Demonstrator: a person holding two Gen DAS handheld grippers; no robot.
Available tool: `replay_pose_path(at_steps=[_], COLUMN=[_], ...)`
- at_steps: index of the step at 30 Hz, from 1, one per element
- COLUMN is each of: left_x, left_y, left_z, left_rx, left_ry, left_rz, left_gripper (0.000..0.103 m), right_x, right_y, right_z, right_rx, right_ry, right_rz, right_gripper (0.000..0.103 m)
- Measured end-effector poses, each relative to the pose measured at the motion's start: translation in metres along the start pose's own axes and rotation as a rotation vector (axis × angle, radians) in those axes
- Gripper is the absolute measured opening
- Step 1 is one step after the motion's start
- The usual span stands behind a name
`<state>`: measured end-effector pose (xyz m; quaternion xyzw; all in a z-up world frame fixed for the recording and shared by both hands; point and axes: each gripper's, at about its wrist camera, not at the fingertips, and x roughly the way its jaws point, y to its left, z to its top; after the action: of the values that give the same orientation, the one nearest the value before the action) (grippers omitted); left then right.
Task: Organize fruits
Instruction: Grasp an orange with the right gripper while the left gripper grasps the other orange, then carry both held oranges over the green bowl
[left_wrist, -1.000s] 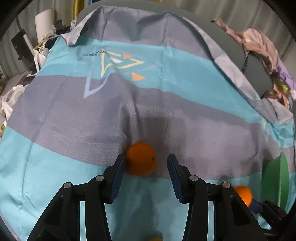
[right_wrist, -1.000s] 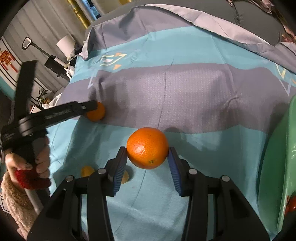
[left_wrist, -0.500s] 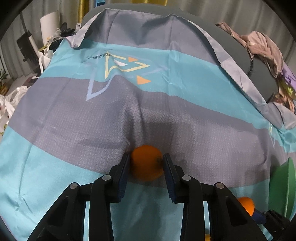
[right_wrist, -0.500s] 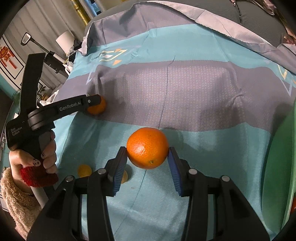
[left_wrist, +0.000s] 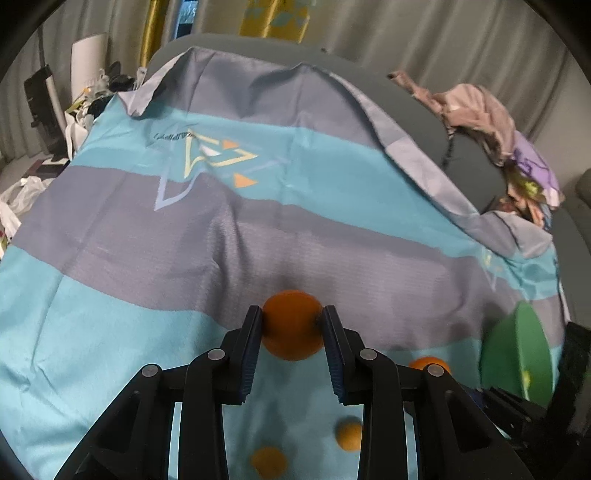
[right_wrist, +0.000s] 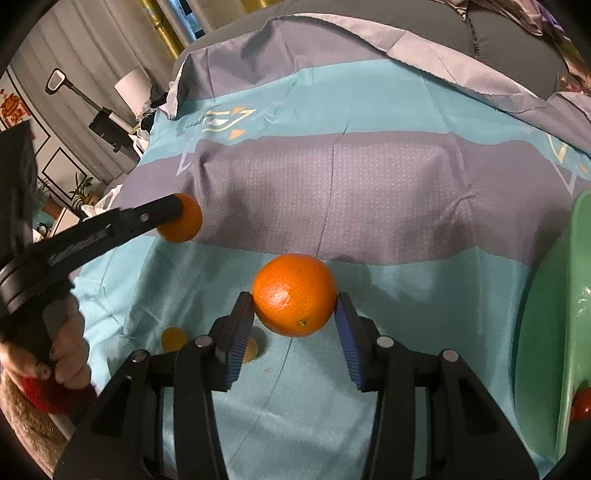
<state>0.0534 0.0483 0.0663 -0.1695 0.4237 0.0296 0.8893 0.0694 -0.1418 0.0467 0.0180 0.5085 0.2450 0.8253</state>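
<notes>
My left gripper (left_wrist: 291, 328) is shut on a small orange (left_wrist: 291, 325) and holds it above the blue and grey cloth; this orange also shows in the right wrist view (right_wrist: 183, 218). My right gripper (right_wrist: 294, 310) is shut on a larger orange (right_wrist: 295, 294), held above the cloth. A green bowl (right_wrist: 546, 332) stands to the right, with something red (right_wrist: 581, 404) inside. The bowl also shows at the right of the left wrist view (left_wrist: 517, 350).
Two small yellow-orange fruits (left_wrist: 269, 461) (left_wrist: 349, 435) lie on the cloth (left_wrist: 147, 240) below the left gripper; they also show in the right wrist view (right_wrist: 173, 339) (right_wrist: 251, 349). Crumpled clothes (left_wrist: 487, 122) lie at the back right. Clutter stands beyond the cloth's left edge.
My left gripper closed on the small orange and lifted it off the cloth. My right gripper kept holding the larger orange, nearly still.
</notes>
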Motion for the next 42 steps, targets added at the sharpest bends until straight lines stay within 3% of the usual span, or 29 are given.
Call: replay_pose_path(at_steps=[6,20,42], left_x=[-0.018,-0.033,-0.051], left_y=[-0.007,-0.026,-0.069], left_z=[-0.005,-0.021,-0.039], left_rx=[0.011,0.088,0.206], left_ry=[-0.024,-0.01,-0.017], left_rz=[-0.072,-0.156,-0.25], left_gripper=[0.032,0.032,0.032], right_x=[-0.01,-0.033,-0.073], right_y=[-0.001,-0.013,-0.044], right_z=[0.0,0.001,-0.017], right_rx=[0.007,0.043,0.12], right_ry=[-0.026,-0.082,-0.154], right_rz=[0.013,0.035,0.053], right_gripper=[0.046,0.046,0.046])
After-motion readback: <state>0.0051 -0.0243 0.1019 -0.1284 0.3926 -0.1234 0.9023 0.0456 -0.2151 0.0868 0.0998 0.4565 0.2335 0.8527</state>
